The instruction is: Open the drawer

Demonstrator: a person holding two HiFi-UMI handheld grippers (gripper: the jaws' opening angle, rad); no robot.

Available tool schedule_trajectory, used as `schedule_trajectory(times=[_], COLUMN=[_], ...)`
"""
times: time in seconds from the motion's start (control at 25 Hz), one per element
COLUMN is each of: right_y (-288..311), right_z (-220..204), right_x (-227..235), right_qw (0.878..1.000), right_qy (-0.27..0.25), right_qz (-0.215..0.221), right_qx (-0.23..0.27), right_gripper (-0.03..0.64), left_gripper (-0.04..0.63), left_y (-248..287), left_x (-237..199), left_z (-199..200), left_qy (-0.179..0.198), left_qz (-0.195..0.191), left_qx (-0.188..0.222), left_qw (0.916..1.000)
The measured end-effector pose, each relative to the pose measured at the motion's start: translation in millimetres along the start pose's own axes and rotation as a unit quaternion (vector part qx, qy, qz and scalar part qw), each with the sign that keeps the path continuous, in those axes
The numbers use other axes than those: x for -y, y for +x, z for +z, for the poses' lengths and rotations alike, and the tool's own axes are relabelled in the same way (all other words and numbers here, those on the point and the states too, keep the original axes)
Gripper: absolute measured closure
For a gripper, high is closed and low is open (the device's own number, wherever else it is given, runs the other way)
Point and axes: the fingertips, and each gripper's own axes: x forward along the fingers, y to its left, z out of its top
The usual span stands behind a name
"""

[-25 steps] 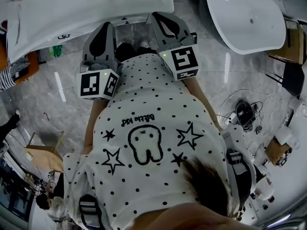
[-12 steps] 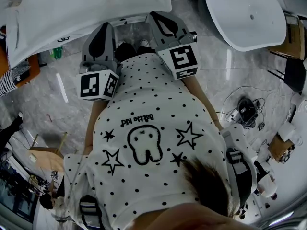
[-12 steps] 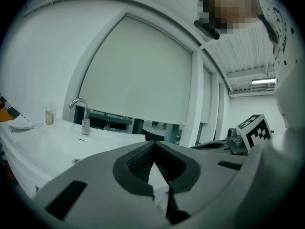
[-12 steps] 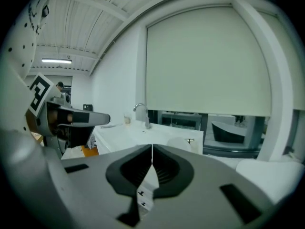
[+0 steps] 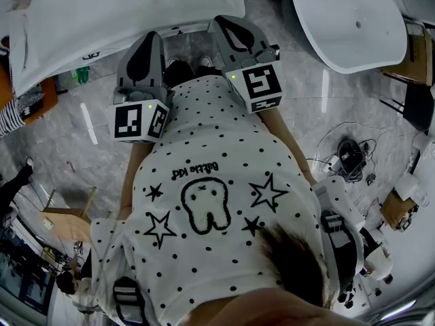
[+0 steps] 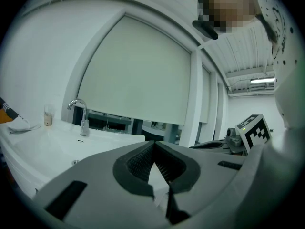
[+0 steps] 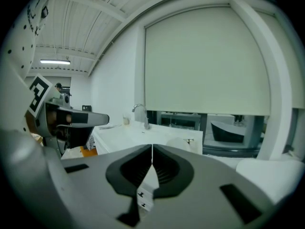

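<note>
Left gripper (image 6: 153,143): jaws together, empty
Right gripper (image 7: 152,147): jaws together, empty
Ahead: faucet (image 6: 85,121) on white basin (image 6: 47,144)

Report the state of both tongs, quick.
Left tongs: closed, holding nothing.
Right tongs: closed, holding nothing.

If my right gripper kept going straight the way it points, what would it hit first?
Probably the white vanity counter, straight ahead of the shut right gripper; the faucet stands farther back. How near it is, I can't tell.
</note>
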Motion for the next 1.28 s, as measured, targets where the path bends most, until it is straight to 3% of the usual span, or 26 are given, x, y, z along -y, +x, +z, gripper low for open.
schedule_trajectory(times=[1.28], right_y=[2.9], right_z=[5.0], right_x=[-4.2], right_qw=[1.000], right_qy=[-0.012], right_qz=[0.014], right_qx=[0.008], right_gripper=[0.602], left_gripper=[0.591], left_y=[-6.2], left_x=[-4.0], left_z=[-0.1], left_qy=[-0.012], left_qz=[0.012], left_qx=[0.010], left_qw=[0.9998])
